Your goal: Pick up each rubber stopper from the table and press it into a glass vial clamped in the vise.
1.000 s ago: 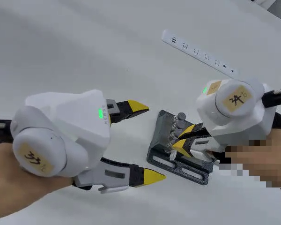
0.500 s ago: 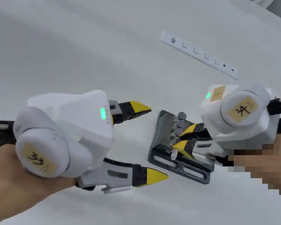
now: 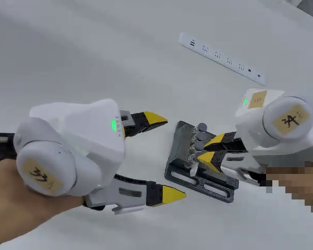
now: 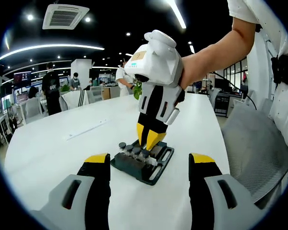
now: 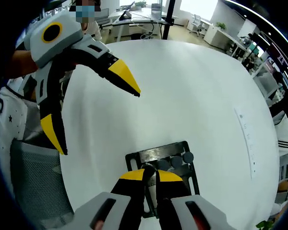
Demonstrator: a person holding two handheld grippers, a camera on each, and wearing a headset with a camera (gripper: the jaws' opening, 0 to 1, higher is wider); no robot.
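Jaws of your left gripper (image 3: 168, 156) stand wide, with nothing between them. It hovers over the white table (image 3: 94, 57), tips pointing toward the vise (image 3: 198, 179) and well apart from it. In the right gripper view, the left gripper (image 5: 97, 120) comes in from the upper left, equally spread.

Vise is dark and lies flat on the table between your two grippers. A row of glass vials (image 3: 190, 156) is clamped in it. Grey stoppers (image 3: 200, 136) sit on top of the vials; the left gripper view shows four stoppers (image 4: 129, 148) in line, with the vise (image 4: 134, 165) framed between the left gripper's (image 4: 149, 160) own tips.

Your right gripper (image 3: 208, 149) points down at the near end of the row, tips just above the vials. Jaws are narrow, with a slim gap between them. In its own view the right gripper (image 5: 152, 176) covers the near end of the vise (image 5: 156, 154); whether it grips anything, you cannot tell. From the left gripper view, the right gripper (image 4: 149, 141) hangs almost upright over the row.

A white power strip (image 3: 221, 58) lies on the table beyond the vise, well apart from it.
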